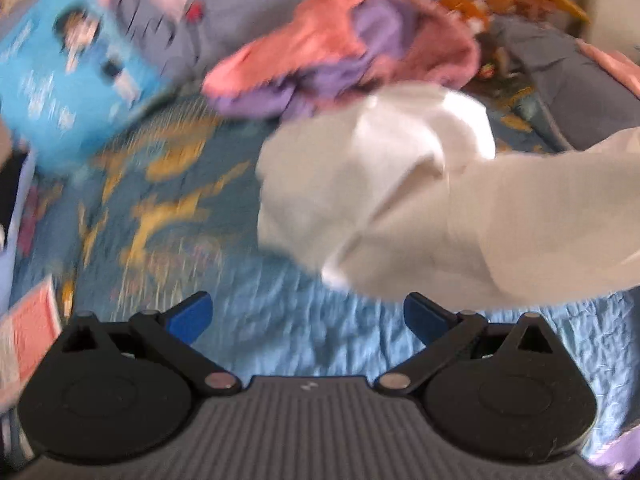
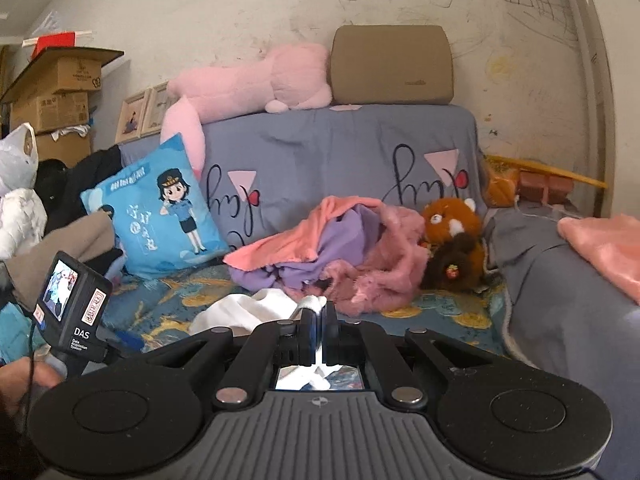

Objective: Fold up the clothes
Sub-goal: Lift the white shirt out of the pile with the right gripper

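A white garment hangs bunched above the blue patterned bedspread, stretching off to the right edge of the left wrist view. My left gripper is open, its blue fingertips spread wide just below the cloth and holding nothing. In the right wrist view my right gripper is shut on a fold of the white garment, which droops to the left of its fingers. A pile of pink and purple clothes lies behind on the bed; the same pile lies beyond the white garment.
A blue cartoon cushion leans at the left and a red panda plush sits right of the pile. A pink plush and a tan cushion top the grey-covered back. Cardboard boxes stand far left. Pink cloth lies at right.
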`<state>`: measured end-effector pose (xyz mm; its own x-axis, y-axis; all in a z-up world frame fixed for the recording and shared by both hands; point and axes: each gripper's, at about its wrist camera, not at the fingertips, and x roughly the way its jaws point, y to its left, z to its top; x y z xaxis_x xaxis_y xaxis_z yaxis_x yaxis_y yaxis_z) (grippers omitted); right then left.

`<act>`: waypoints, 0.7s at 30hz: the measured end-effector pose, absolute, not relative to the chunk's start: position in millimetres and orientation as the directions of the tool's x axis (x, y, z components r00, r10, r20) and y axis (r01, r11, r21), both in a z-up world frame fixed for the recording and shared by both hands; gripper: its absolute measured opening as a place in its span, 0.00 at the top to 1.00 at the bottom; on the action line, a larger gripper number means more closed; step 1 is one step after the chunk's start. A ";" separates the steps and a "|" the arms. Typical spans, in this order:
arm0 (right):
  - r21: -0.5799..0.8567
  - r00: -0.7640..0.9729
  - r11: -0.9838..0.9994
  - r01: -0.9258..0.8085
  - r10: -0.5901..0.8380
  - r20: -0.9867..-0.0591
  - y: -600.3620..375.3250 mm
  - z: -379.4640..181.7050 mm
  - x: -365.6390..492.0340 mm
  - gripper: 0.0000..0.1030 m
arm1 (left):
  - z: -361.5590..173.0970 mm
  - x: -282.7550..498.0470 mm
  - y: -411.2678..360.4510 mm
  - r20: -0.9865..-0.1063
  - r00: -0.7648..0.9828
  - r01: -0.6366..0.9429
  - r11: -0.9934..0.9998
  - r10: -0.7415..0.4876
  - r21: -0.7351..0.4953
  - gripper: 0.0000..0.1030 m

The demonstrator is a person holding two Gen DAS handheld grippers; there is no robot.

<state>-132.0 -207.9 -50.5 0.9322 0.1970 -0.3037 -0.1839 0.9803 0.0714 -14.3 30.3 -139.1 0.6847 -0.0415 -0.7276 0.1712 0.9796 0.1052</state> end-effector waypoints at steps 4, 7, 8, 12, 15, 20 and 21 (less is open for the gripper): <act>0.075 0.931 0.982 -0.172 0.187 -0.313 -213.8 -53.4 -134.5 0.98 | -152.1 -19.4 15.9 -0.618 0.784 0.251 0.942 -0.062 0.225 0.00; 0.077 0.929 0.983 -0.168 0.184 -0.322 -216.2 -57.3 -134.7 0.98 | -163.7 -23.6 0.4 -0.564 0.822 0.293 0.904 -0.072 0.311 0.00; 0.080 0.927 0.983 -0.166 0.184 -0.326 -217.1 -58.8 -134.6 0.98 | -167.4 -25.2 -4.7 -0.545 0.835 0.303 0.891 -0.077 0.338 0.00; 0.091 0.923 0.984 -0.155 0.177 -0.342 -220.8 -64.8 -132.3 0.98 | -169.5 -37.3 -18.7 -0.535 0.819 0.417 0.855 -0.207 0.309 0.00; 0.099 0.919 0.983 -0.157 0.182 -0.349 -220.9 -68.1 -130.5 0.98 | -167.2 -47.6 -30.0 -0.528 0.808 0.467 0.831 -0.262 0.302 0.00; 0.098 0.918 0.981 -0.169 0.193 -0.346 -218.9 -68.4 -131.8 0.98 | -180.0 -46.1 -51.6 -0.570 0.788 0.492 0.796 -0.234 0.353 0.07; 0.100 0.918 0.981 -0.168 0.192 -0.346 -219.4 -68.4 -131.9 0.98 | -183.9 -44.7 -54.7 -0.579 0.786 0.489 0.791 -0.217 0.368 0.15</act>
<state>-131.9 -219.4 -68.4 0.9184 0.1920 -0.3458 -0.1676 0.9808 0.0997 -44.7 -54.7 -183.9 0.7861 -0.2165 -0.5789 0.4886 0.7913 0.3676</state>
